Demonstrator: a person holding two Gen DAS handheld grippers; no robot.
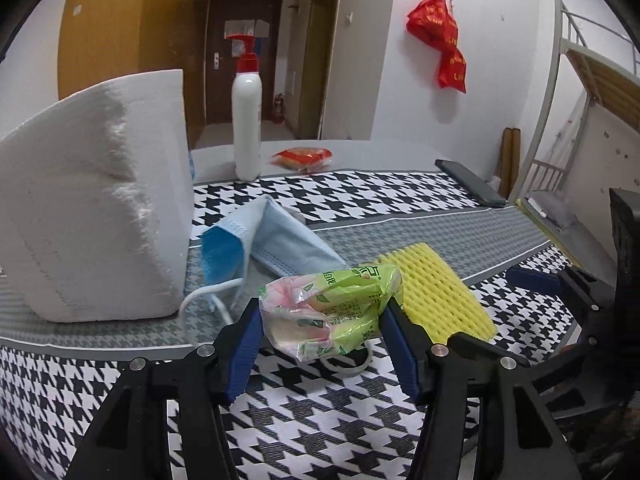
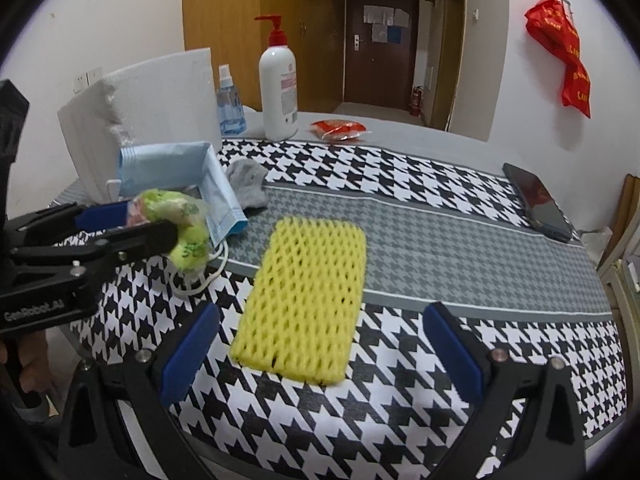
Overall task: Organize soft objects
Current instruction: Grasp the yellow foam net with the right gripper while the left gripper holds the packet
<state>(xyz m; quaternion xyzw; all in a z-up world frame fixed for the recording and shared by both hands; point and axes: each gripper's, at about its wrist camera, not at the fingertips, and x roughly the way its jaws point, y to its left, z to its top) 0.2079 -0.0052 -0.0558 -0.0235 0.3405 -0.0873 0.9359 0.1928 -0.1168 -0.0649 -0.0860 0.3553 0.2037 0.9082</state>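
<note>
the landmark here is the yellow foam net (image 2: pixel 302 300), which lies flat on the counter (image 2: pixel 460 208), partly on the grey band and partly on the black and white houndstooth cloth.

far to the left of the net stands a white foam block (image 1: pixel 92 200), upright on the counter. just beside the block, between it and the net, lies a light blue face mask (image 1: pixel 256 240) with its white ear loop (image 1: pixel 204 300) on the cloth. in the right wrist view a small grey sock (image 2: pixel 248 184) lies behind the mask, to the back left of the net.

directly left of the net is the left gripper (image 1: pixel 320 332). its jaws are clenched on a green tissue packet (image 1: pixel 336 308) with a pink flower print, and the packet is crumpled between the two blue pads (image 1: pixel 244 352). in the right wrist view the packet seems lifted a little above the counter, close to the mask, but i cannot tell this for sure.

behind the net, at the far edge, stand a blue spray bottle (image 2: pixel 230 100) and a white pump bottle (image 2: pixel 278 84) with a red pump, and to the right of them lies a red snack packet (image 2: pixel 338 130).

in front of the net is the right gripper (image 2: pixel 320 348), with jaws released and wide apart, one finger at each side of the near end of the net, not touching it.

far right of the net lies a dark phone (image 2: pixel 538 202) at the counter's edge.
</note>
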